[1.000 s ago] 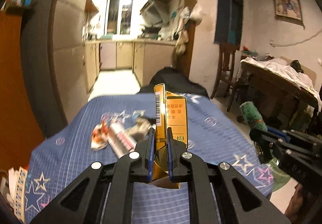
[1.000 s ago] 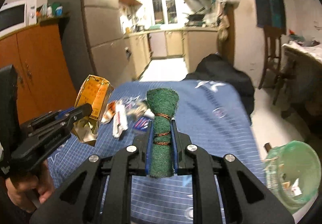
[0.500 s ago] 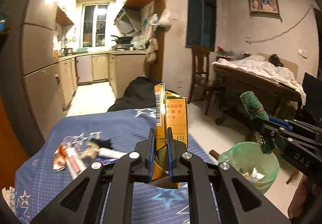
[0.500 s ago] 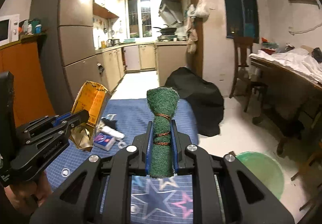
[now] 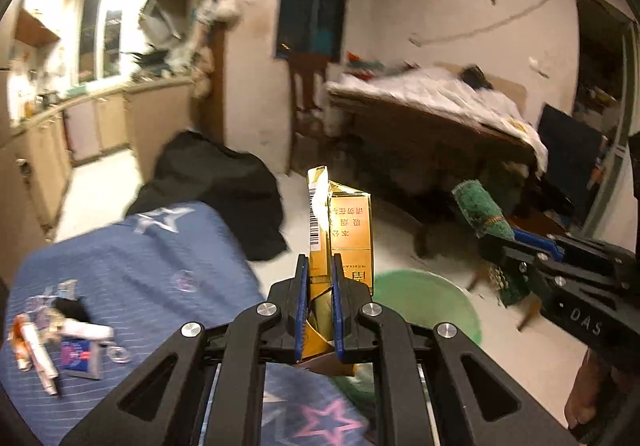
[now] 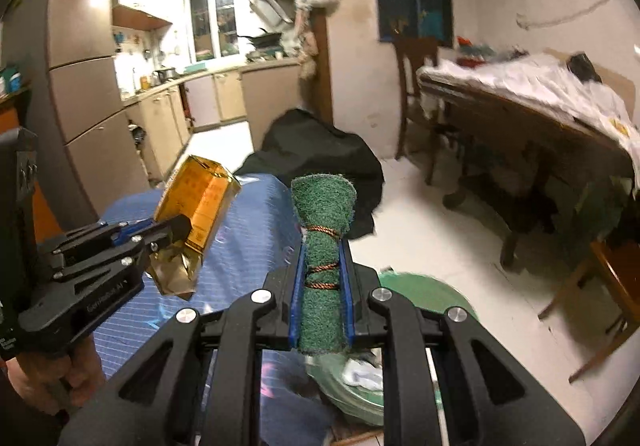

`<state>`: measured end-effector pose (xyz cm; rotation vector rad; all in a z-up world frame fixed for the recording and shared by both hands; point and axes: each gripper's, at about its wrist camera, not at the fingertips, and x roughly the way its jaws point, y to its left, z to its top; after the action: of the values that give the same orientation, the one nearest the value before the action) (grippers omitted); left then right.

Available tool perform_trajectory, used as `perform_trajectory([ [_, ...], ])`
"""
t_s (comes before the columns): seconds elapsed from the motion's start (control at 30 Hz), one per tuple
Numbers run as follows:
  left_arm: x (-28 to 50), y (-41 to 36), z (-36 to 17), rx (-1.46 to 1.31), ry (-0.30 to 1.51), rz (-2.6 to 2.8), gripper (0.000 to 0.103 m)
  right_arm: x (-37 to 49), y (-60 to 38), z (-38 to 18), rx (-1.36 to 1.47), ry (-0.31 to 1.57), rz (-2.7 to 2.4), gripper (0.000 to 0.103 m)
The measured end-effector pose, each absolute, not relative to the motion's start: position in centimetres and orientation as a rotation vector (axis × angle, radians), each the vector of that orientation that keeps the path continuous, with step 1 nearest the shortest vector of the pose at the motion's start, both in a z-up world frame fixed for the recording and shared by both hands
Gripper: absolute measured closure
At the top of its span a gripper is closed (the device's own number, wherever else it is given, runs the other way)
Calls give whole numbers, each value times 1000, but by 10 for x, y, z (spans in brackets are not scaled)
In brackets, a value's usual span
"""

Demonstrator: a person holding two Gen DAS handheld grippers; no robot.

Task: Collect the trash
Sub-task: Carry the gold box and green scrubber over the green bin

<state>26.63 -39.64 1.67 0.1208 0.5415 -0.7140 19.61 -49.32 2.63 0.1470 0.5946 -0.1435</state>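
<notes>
- A crumpled gold carton [image 5: 350, 234] stands at the centre of the left wrist view, long axis upright, its torn open top pointing to the top of the frame.
- The left gripper [image 5: 319, 310] is clamped tight on the carton's lower end, blue pads pressing both sides.
- In the right wrist view, a rolled green scouring pad [image 6: 323, 246] bound with copper wire stands at centre, long axis upright, flared end pointing up.
- The right gripper [image 6: 321, 302] is closed on the roll's lower half.
- A green bin [image 5: 436, 306] sits on the pale floor, lower centre-right of the left view, just behind the carton; in the right view it lies under the roll.
- A blue star-patterned cloth [image 5: 160, 258] covers a table at lower left.
- Small litter [image 5: 60, 338] lies on the cloth at the far left edge; the items are blurred.
- A hand [image 6: 52, 378] grips the left gripper's handle, lower left of the right view.
</notes>
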Motion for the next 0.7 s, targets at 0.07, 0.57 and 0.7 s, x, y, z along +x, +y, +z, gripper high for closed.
perform_trajectory([
  [0.07, 271, -421, 8, 139, 580, -750, 92, 196, -509, 22, 160, 621, -164, 89],
  [0.57, 330, -540, -70, 213, 888, -868, 92, 232, -599, -54, 338, 956, -165, 89],
  [0.7, 337, -561, -92, 236, 932, -865, 92, 239, -604, -61, 350, 988, -153, 89],
])
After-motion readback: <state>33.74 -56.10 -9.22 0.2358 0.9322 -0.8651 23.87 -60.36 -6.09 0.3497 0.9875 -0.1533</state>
